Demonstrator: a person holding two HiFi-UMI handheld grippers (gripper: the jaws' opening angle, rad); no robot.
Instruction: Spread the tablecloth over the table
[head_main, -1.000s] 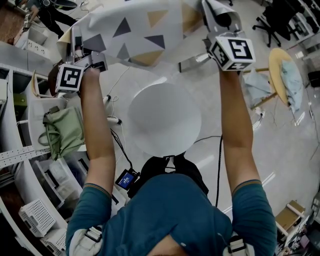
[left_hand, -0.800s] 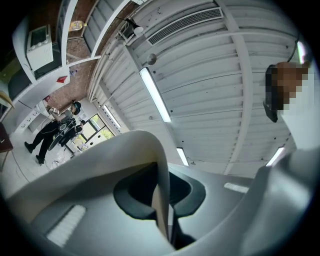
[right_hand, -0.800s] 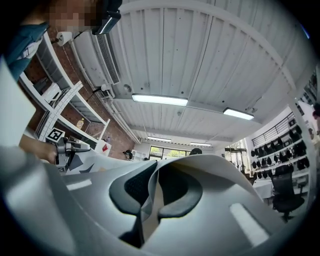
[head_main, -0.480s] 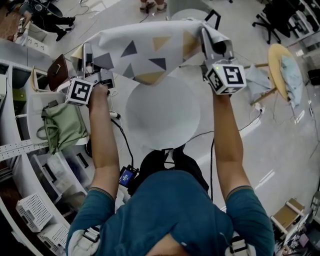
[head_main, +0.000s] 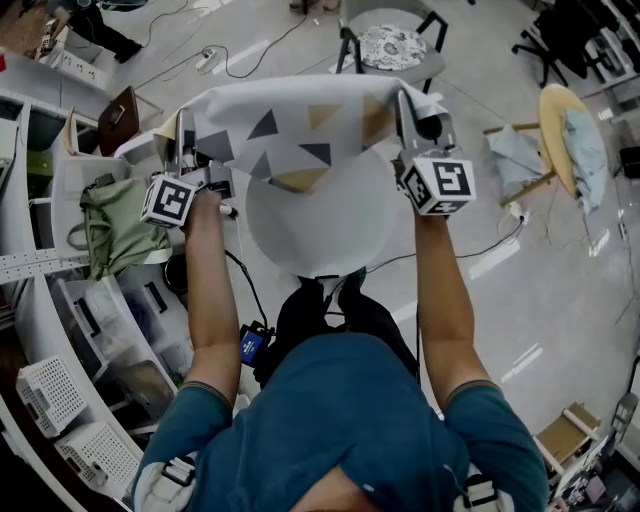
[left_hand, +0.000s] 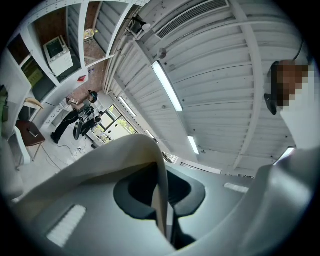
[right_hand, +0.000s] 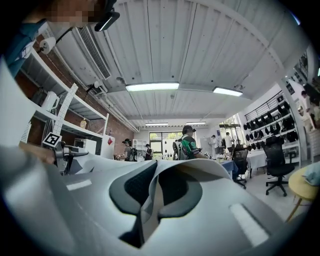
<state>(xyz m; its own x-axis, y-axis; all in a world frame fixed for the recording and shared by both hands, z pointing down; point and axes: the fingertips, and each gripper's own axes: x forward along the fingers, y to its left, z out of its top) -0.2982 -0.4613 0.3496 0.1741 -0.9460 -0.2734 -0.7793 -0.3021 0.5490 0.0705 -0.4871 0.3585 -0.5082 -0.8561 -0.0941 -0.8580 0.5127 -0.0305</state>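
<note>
**Item: spreading of cloth, mid-hold.**

1. Person, teal shirt (head_main: 335, 420), standing at the near edge of the table, both arms stretched forward.
2. Table (head_main: 320, 240): round, white top. The near half is bare; the far half is overlapped by cloth in the head view.
3. Left gripper (head_main: 188, 140): jaws closed tight on a thin fold of cloth at the cloth's left corner, as its own view confirms (left_hand: 164, 220).
4. Right gripper (head_main: 413, 108): jaws pinched together on the right corner, with a fold of cloth running up between the pads (right_hand: 150, 200).
5. Tablecloth (head_main: 290, 120): pale, printed with grey and tan triangles. It is stretched between the two grippers, long axis running left to right across the head view. The free edge hangs toward the person over the table's far half. Whether it touches the top cannot be told.
6. Governing relation: the table sits below the held edge, centred between the grippers, with neither hand noticeably nearer. Judged next requirement: lower both corners evenly.
7. Beyond: chair (head_main: 392, 48). At left, green bag (head_main: 115, 225).
</note>
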